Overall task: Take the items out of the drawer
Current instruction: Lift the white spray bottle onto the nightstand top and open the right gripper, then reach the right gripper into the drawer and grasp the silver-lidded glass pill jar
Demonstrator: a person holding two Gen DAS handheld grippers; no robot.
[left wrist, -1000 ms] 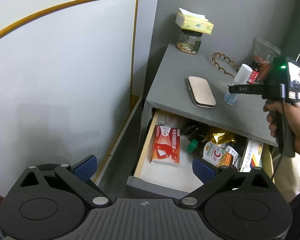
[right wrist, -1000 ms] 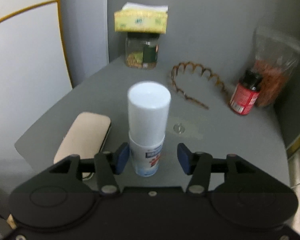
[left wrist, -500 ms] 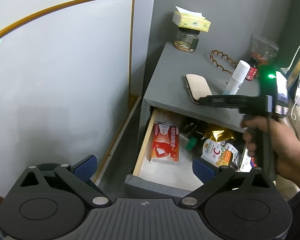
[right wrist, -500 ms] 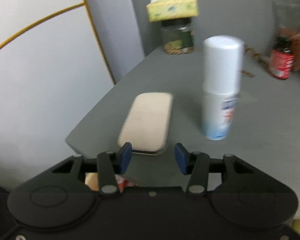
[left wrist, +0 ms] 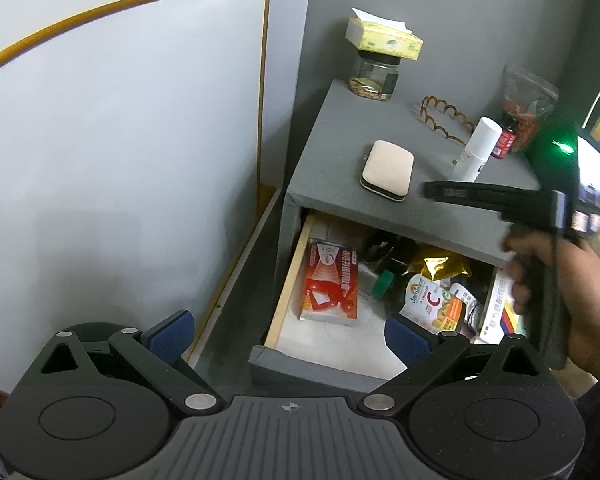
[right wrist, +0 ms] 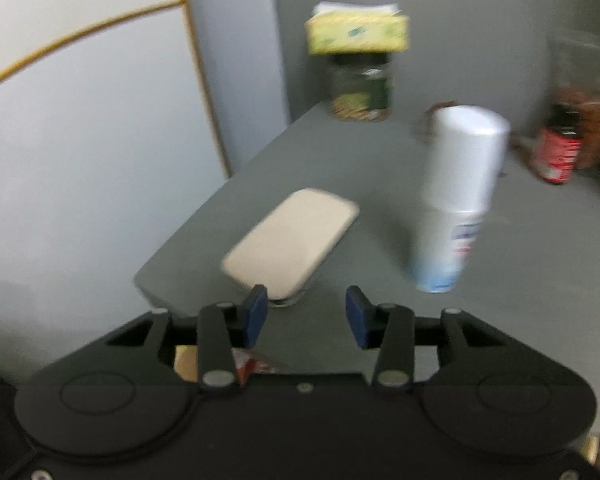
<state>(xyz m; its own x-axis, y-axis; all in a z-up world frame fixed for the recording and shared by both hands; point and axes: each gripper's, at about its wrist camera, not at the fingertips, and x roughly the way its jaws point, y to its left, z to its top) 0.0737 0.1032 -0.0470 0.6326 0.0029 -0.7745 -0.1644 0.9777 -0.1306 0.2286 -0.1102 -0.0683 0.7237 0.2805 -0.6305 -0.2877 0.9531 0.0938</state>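
Observation:
The nightstand's drawer (left wrist: 288, 280) stands pulled out. In it lie a red box (left wrist: 332, 284), a vitamin C pouch (left wrist: 432, 304), a gold packet (left wrist: 440, 266) and more small items. My left gripper (left wrist: 288, 336) hovers over the drawer's front, wide open and empty. My right gripper (right wrist: 306, 315), held in a hand (left wrist: 560, 280), is above the top's front edge. Its jaws are closing with nothing between them. A white spray bottle (right wrist: 456, 196) stands upright to its right, and a beige case (right wrist: 292, 240) lies just ahead of it.
On the grey nightstand top (left wrist: 340, 128) a tissue box (left wrist: 384, 38) sits on a glass jar (left wrist: 374, 76). A wavy hair band (left wrist: 444, 118), a small red bottle (left wrist: 506, 140) and a clear bag (left wrist: 530, 104) stand at the back. A white wall panel runs along the left.
My right gripper has drawn back and to the left, away from the white bottle that stood between its fingers. Its jaws have narrowed a little. The left gripper has stayed put.

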